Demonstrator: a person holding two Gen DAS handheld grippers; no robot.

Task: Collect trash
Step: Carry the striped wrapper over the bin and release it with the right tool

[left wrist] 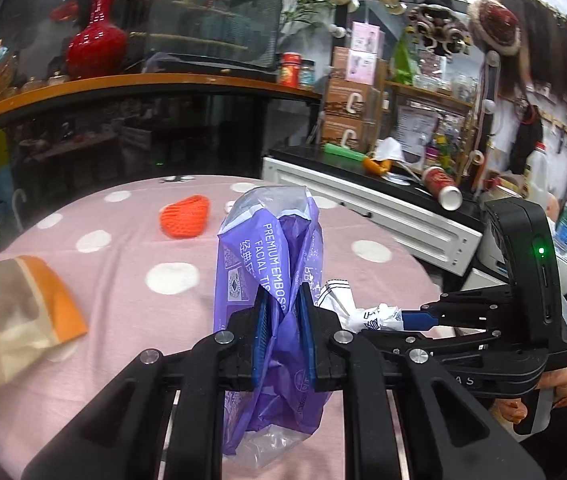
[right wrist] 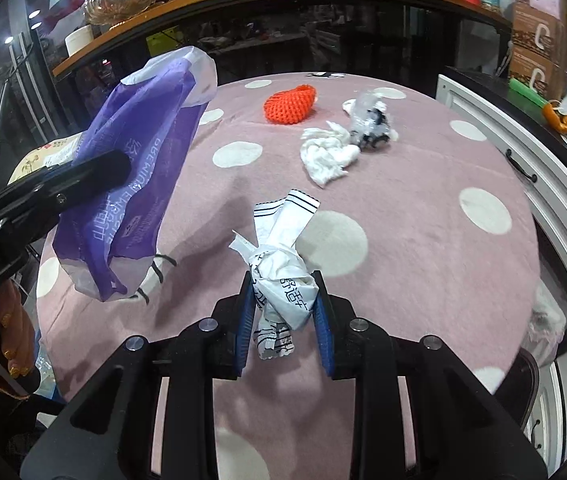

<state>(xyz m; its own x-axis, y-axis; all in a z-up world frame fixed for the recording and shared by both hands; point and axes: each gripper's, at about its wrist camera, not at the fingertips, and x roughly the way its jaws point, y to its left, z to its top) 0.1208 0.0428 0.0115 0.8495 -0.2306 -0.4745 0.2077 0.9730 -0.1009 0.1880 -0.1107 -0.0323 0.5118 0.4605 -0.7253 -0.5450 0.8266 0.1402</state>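
My left gripper [left wrist: 283, 304] is shut on an empty purple facial-tissue wrapper [left wrist: 271, 248], held upright above the pink dotted tablecloth [left wrist: 123, 280]. The same purple wrapper [right wrist: 131, 184] hangs at the left of the right wrist view. My right gripper [right wrist: 283, 300] is shut on a crumpled white wrapper with black print [right wrist: 283, 264], lifted over the table. That white wrapper [left wrist: 363, 308] and the right gripper's blue finger [left wrist: 419, 318] sit just right of the left gripper. On the cloth lie an orange foam net [right wrist: 291, 104], a crumpled white tissue [right wrist: 327, 152] and a crushed clear plastic piece [right wrist: 371, 124].
A beige and orange packet [left wrist: 23, 312] lies at the table's left edge. A white cabinet [right wrist: 523, 168] with a dark top flanks the table on the right, carrying a tipped can [left wrist: 443, 186]. A dark glass counter [left wrist: 143, 132] with a red vase [left wrist: 95, 36] stands behind.
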